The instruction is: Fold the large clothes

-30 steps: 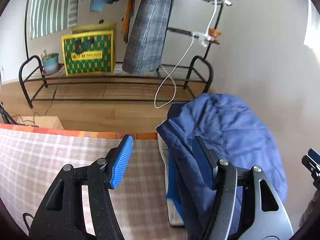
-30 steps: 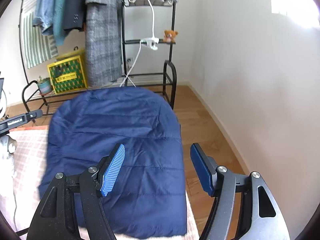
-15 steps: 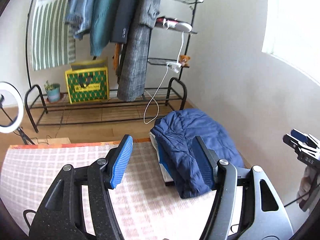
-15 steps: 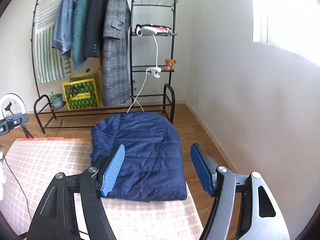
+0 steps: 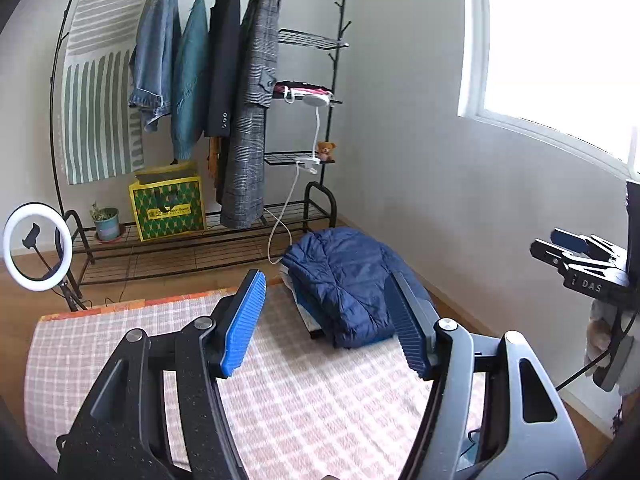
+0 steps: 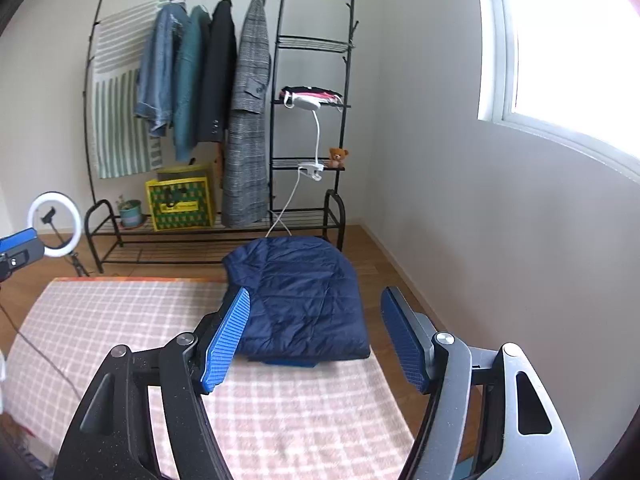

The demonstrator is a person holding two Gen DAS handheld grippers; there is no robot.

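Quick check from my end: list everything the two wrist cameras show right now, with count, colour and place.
puffer jacket: 1, navy, folded at the far right corner of the checked cloth
checked cloth: 1, pink and white, covering the work surface
clothes rack: 1, black, against the back wall
hanging garments: 4, denim, teal, black, grey plaid, on the rack
striped textile: 1, green and white, rack's left end
bag: 1, yellow and green, low shelf
potted plant: 1, low shelf
teddy bear: 1, brown, side shelf
ring light: 1, white, floor at left
left gripper: open, empty
right gripper: open, empty
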